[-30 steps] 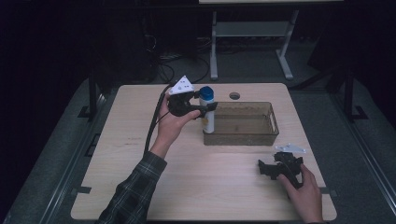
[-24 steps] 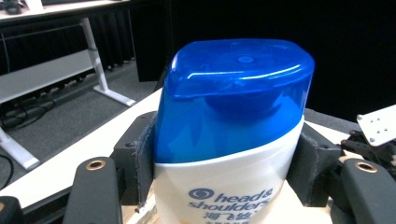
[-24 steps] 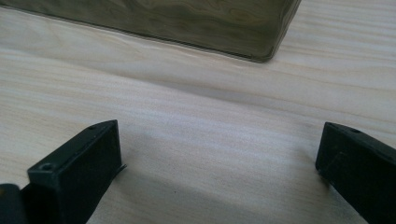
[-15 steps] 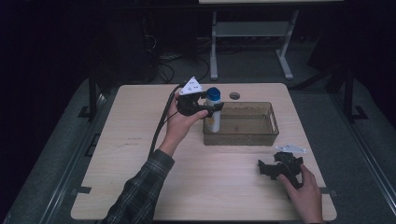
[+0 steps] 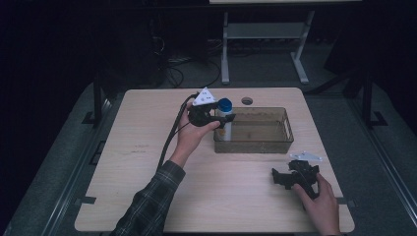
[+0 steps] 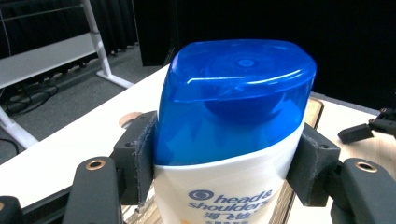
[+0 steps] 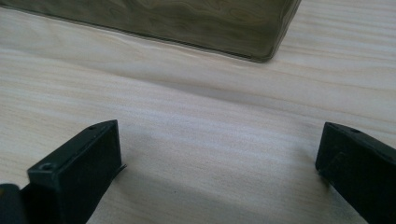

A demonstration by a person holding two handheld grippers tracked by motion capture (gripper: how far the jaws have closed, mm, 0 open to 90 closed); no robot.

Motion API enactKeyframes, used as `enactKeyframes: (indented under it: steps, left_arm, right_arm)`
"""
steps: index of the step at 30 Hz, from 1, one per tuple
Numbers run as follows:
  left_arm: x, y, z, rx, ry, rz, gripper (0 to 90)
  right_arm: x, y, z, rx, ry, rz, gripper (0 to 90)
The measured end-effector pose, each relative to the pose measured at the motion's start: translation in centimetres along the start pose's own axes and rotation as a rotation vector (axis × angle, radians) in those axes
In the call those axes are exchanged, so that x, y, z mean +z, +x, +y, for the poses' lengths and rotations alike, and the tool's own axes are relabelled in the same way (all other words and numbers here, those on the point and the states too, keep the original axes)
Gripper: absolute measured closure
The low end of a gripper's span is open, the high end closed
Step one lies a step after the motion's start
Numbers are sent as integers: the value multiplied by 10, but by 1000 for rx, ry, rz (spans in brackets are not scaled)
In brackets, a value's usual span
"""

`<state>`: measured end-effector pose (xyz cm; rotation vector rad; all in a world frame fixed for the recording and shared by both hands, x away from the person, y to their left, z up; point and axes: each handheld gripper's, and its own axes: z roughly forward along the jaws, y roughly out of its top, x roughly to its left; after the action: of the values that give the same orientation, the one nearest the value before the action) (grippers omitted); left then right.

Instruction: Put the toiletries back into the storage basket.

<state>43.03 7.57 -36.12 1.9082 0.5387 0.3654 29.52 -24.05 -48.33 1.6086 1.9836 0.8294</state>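
A white shampoo bottle with a blue cap stands upright inside the left end of a clear brown bin. My left gripper is shut on it: in the left gripper view both pads press on the bottle just under the cap. The person's left hand holds that gripper from the left of the bin. My right gripper rests low over the table near the front right, held by the right hand. In the right gripper view its jaws stand wide apart over bare wood, nothing between them.
The wooden table has a small round hole behind the bin. A corner of the bin lies just ahead of the right gripper. The left gripper's cable trails down the table. A white metal stand is on the floor beyond.
My left gripper has carried the bottle to the right and down into the left end of the bin. The right gripper has stayed where it was.
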Motion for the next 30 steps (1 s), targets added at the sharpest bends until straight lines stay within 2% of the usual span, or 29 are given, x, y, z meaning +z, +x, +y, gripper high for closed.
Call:
enactKeyframes:
  steps: [8,24,30]
  left_arm:
    - [7,2,-15,-12,29,-2,343]
    - [7,1,-30,0,75,-12,342]
    - [7,0,-31,2,76,-14,342]
  right_arm:
    - [0,0,0,-2,0,-1,0]
    - [0,0,0,-3,0,-1,0]
    - [0,0,0,-2,0,-1,0]
